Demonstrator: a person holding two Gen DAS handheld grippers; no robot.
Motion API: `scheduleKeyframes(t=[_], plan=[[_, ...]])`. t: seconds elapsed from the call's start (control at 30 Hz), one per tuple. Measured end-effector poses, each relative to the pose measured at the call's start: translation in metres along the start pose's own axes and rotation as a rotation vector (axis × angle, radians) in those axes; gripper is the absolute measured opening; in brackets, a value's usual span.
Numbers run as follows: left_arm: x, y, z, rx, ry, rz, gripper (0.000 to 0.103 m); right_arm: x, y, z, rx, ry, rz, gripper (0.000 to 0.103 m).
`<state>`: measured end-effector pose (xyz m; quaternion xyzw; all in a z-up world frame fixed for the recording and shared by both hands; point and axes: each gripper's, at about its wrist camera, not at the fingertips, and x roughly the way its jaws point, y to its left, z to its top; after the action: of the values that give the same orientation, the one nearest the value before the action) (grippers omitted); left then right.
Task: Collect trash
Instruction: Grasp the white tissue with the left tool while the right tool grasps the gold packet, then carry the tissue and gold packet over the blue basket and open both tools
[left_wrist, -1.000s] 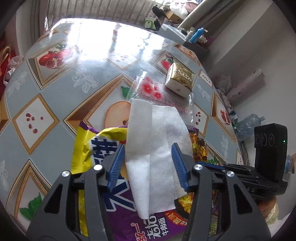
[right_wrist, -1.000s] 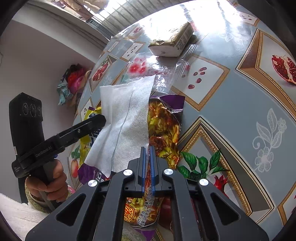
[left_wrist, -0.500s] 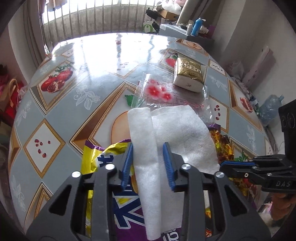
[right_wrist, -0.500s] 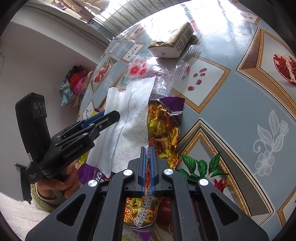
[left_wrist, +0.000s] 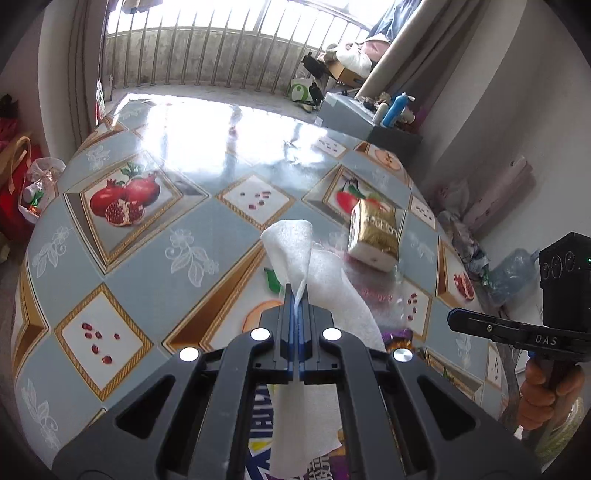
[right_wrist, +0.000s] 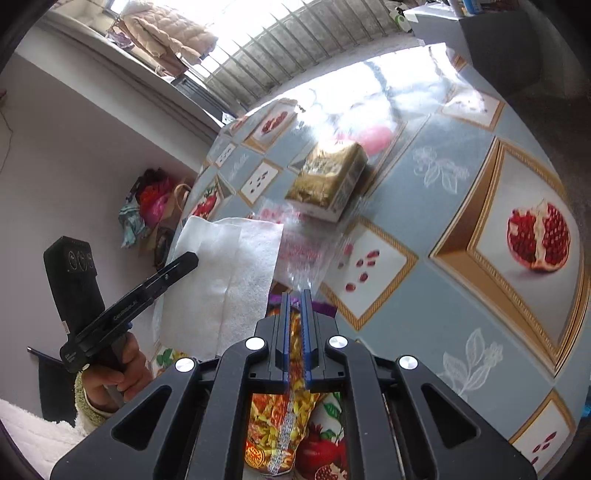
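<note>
My left gripper (left_wrist: 295, 295) is shut on a white paper tissue (left_wrist: 291, 240); the sheet stands up past the tips and hangs below them, lifted off the table. From the right wrist view the same tissue (right_wrist: 229, 280) drapes from the left gripper (right_wrist: 188, 258). The right gripper (right_wrist: 294, 299) is shut on the top edge of an orange and purple noodle wrapper (right_wrist: 284, 406), which hangs under its jaws. A hand holds the right gripper (left_wrist: 452, 317) at the right of the left wrist view. A second yellow and purple wrapper (left_wrist: 325, 465) lies beneath the tissue.
A gold packet (left_wrist: 375, 236) and a clear flowered plastic bag (right_wrist: 295, 243) lie on the fruit-patterned tablecloth (left_wrist: 147, 266) beyond the grippers. Off the table are a red bag (left_wrist: 22, 177) at the left, a water jug (left_wrist: 513, 273) at the right and a cabinet with a blue bottle (left_wrist: 393, 109).
The left jaws closed on the tissue and lifted it off the wrappers. The right gripper rose with the noodle wrapper in its grip. Both views now look further across the table.
</note>
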<state>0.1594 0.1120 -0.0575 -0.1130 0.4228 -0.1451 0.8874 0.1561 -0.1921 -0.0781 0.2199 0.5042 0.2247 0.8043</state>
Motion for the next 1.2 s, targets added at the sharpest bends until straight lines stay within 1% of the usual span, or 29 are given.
scheduleKeyframes(t=[0.1,0.13,0.17,0.2,0.23,0.3,0.33,0.43,0.47,0.5,0.57,0.63,0.8,0.83,0.87,0.9,1.07,1.2], plan=[[0.003,0.001,0.018,-0.002,-0.035,-0.001,0.0,0.004,0.005,0.022,-0.012,-0.026,-0.024,0.007],[0.005,0.001,0.023,-0.003,-0.045,-0.001,0.0,0.007,0.006,0.03,-0.009,-0.031,-0.033,0.013],[0.009,0.002,0.028,-0.004,-0.05,-0.003,0.0,0.011,0.006,0.038,-0.003,-0.031,-0.042,0.024],[0.012,0.002,0.033,-0.005,-0.054,-0.003,0.0,0.016,0.007,0.045,0.002,-0.032,-0.048,0.029],[0.017,0.003,0.038,-0.005,-0.058,-0.002,0.0,0.022,0.008,0.053,0.006,-0.033,-0.061,0.037],[0.026,0.003,0.047,0.001,-0.06,0.014,0.0,0.034,0.009,0.067,0.008,-0.029,-0.086,0.043],[0.031,0.002,0.05,0.007,-0.063,0.028,0.0,0.04,0.008,0.072,0.016,-0.023,-0.099,0.048],[0.045,0.002,0.059,0.019,-0.066,0.052,0.0,0.061,0.003,0.087,0.059,-0.006,-0.157,0.06],[0.05,0.002,0.061,0.023,-0.064,0.059,0.0,0.066,0.003,0.092,0.071,-0.004,-0.185,0.062],[0.054,0.001,0.062,0.025,-0.061,0.062,0.0,0.072,0.002,0.096,0.077,0.0,-0.205,0.063],[0.063,0.001,0.064,0.025,-0.048,0.058,0.0,0.085,0.003,0.101,0.078,0.014,-0.227,0.071],[0.07,-0.001,0.063,0.029,-0.03,0.056,0.0,0.096,0.003,0.103,0.085,0.026,-0.255,0.072],[0.083,-0.005,0.06,0.053,-0.001,0.055,0.0,0.106,0.011,0.105,0.031,0.0,-0.296,0.073],[0.083,-0.005,0.06,0.054,0.0,0.055,0.0,0.107,0.012,0.105,0.019,0.001,-0.309,0.072],[0.084,-0.005,0.06,0.053,0.001,0.053,0.0,0.107,0.014,0.105,0.007,-0.001,-0.326,0.063],[0.083,-0.005,0.061,0.051,0.0,0.051,0.0,0.106,0.014,0.104,-0.003,-0.003,-0.342,0.06],[0.072,-0.001,0.063,0.05,-0.02,0.05,0.0,0.096,0.003,0.103,0.032,-0.006,-0.295,0.055],[0.052,-0.001,0.068,0.042,-0.056,0.043,0.0,0.077,0.001,0.103,0.065,-0.048,-0.235,0.055]])
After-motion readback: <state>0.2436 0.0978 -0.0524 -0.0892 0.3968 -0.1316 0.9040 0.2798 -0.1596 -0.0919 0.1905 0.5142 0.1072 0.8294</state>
